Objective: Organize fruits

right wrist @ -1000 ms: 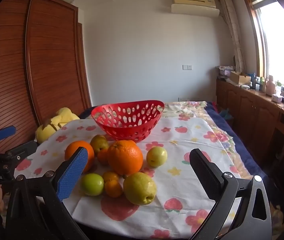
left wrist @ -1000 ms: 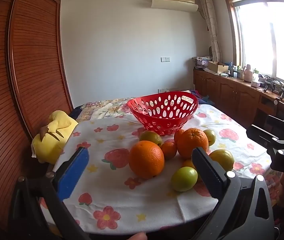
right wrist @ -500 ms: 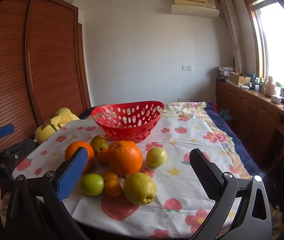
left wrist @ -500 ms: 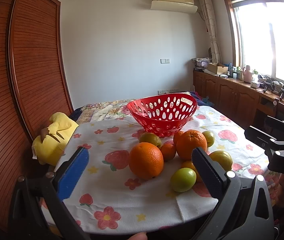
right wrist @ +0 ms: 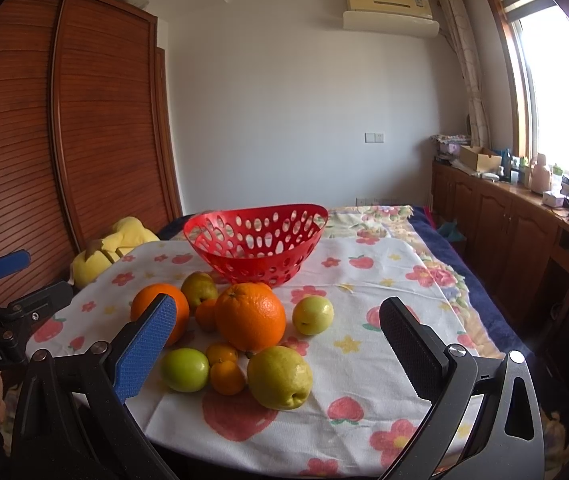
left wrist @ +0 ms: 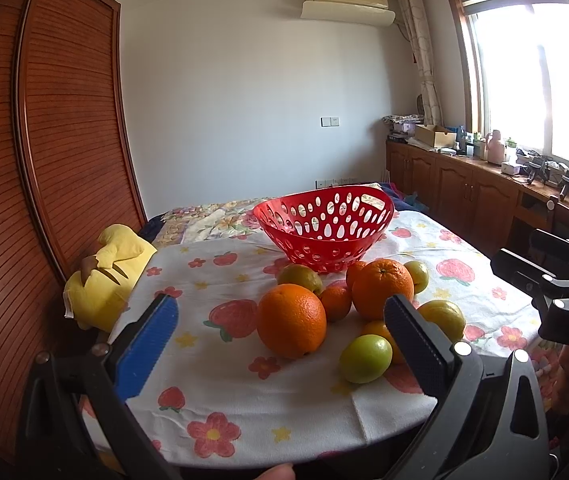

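The fruits sit in a loose cluster on the flowered cloth (right wrist: 368, 292) that covers the bench, just on the near side of the red basket (right wrist: 256, 240), which holds nothing visible. In the right wrist view a large orange (right wrist: 250, 317) lies at the middle of the heap, a second orange (right wrist: 156, 306) to its left, a yellow-green pear (right wrist: 279, 377) nearest the camera, a green apple (right wrist: 185, 369) left of it, two small tangerines (right wrist: 226, 376) between them, and a pale yellow apple (right wrist: 313, 314) alone to the right. Another pear (right wrist: 198, 288) rests by the basket's foot. A yellow plush toy (right wrist: 116, 248) lies at the far left edge of the cloth beside the wooden wardrobe (right wrist: 64, 140). The left hand-held gripper (left wrist: 280, 332) hangs above the near edge with its jaws spread wide, empty, touching nothing. The right hand-held gripper (right wrist: 276, 336) is likewise wide apart and empty, clear of the fruit.
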Motion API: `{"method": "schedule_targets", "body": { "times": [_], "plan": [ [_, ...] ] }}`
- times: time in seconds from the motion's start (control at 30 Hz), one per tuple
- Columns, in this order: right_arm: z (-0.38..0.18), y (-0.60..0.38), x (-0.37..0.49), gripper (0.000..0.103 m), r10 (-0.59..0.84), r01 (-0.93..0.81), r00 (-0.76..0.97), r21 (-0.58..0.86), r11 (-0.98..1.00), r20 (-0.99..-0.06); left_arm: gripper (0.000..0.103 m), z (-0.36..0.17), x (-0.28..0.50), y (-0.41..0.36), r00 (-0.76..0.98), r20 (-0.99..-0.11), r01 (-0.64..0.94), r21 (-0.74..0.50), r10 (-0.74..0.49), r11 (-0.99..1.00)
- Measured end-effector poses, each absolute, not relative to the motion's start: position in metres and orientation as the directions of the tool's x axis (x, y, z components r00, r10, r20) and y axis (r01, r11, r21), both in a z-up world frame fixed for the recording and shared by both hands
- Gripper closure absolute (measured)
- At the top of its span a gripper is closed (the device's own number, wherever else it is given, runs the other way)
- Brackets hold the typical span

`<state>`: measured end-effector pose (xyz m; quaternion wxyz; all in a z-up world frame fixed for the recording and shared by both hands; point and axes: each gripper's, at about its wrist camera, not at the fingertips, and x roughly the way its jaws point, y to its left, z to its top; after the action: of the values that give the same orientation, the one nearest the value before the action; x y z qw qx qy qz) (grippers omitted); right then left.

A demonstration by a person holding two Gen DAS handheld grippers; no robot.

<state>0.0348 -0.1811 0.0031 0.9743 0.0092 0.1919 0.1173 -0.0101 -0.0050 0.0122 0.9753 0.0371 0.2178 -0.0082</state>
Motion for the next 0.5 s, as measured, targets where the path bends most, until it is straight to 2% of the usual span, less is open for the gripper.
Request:
{"method": "schedule_targets", "body": {
  "times": [0.5],
  "plan": [
    [0.0071, -0.1804, 0.0326, 0.0, 0.231, -0.225, 0.898, 0.06, 0.972, -0.374, 0.0, 0.0102, -0.0106, -0.0063, 0.902, -0.432, 0.033, 0.067, -0.001, 0.997]
  ]
}}
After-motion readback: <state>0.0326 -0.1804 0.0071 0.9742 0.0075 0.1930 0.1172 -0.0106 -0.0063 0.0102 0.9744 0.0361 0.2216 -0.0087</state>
